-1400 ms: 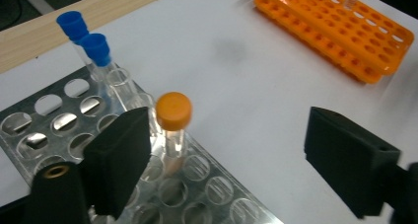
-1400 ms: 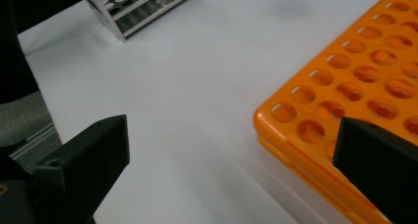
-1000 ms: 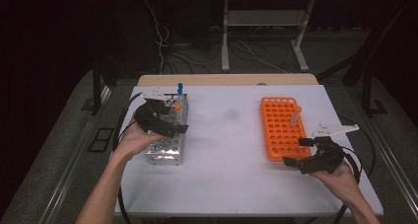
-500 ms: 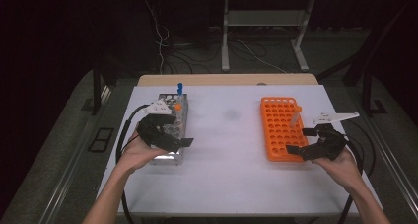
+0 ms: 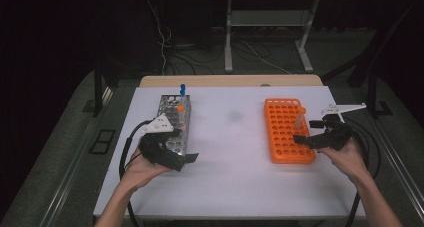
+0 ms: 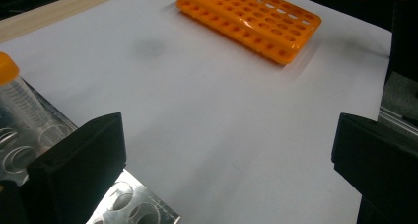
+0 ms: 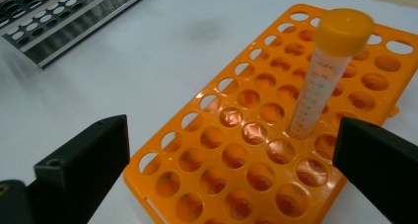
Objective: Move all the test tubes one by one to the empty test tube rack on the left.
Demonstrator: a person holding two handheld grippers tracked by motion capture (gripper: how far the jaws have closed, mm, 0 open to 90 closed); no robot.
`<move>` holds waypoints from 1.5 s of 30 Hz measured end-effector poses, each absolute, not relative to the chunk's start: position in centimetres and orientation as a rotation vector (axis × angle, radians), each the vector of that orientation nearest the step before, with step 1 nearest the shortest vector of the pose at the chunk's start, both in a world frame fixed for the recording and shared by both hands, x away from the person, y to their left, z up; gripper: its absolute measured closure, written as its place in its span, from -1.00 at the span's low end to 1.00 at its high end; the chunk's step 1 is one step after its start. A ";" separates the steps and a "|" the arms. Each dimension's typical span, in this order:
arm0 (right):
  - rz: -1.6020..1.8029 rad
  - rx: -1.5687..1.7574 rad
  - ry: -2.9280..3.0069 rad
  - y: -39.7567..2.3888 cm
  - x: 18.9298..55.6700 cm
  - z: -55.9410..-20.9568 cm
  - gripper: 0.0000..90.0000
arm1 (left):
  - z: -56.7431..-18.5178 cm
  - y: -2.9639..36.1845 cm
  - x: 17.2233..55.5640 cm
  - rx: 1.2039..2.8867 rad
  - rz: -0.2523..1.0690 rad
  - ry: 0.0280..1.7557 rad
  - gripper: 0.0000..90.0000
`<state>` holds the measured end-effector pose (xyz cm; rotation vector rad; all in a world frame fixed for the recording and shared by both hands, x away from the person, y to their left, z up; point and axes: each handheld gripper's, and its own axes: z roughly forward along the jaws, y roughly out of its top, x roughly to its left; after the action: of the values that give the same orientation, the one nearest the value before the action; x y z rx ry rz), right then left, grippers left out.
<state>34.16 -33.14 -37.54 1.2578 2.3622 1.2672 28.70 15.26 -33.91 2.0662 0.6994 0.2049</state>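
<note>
A white table [image 5: 235, 157] sits in a dark room. An orange-capped tube [image 7: 325, 73] stands upright in the orange rack [image 5: 288, 132], just ahead of the empty, released right gripper [image 5: 316, 132]. The left gripper [image 5: 176, 159], also spread wide and empty, hovers beside the metal rack [image 5: 172, 129]. The transfer looks between tubes; next calls for closing on that rack's orange-capped tube [image 6: 17, 93].

The left gripper [image 6: 231, 179] holds its jaws wide apart over the white table [image 6: 222, 110]; an orange rack [image 6: 246, 17] lies upper right, an orange-capped tube [image 6: 15, 93] (in a metal rack [image 6: 130, 209]) far left.

White table [image 5: 235, 152], metal rack [image 5: 175, 124] left, orange rack [image 5: 287, 137] right
</note>
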 end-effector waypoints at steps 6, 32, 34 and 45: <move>1.281 1.279 2.346 -33.7 35.2 -38.0 -0.85 | -34.8 15.0 27.5 2.044 0.195 0.698 -1.00; 1.110 1.308 2.277 -33.4 38.3 -40.5 0.48 | -36.5 13.8 25.7 2.091 0.166 0.648 -1.00; 1.110 1.295 2.282 -33.3 38.3 -40.5 0.60 | -36.6 13.8 25.7 2.088 0.165 0.651 -1.00; 1.078 1.248 2.266 -32.8 38.0 -39.3 0.65 | -36.7 13.5 25.9 2.109 0.154 0.646 -1.00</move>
<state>38.01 -32.76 -39.30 1.2483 2.2656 1.0780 25.93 13.52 -36.69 2.1087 0.6456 0.1541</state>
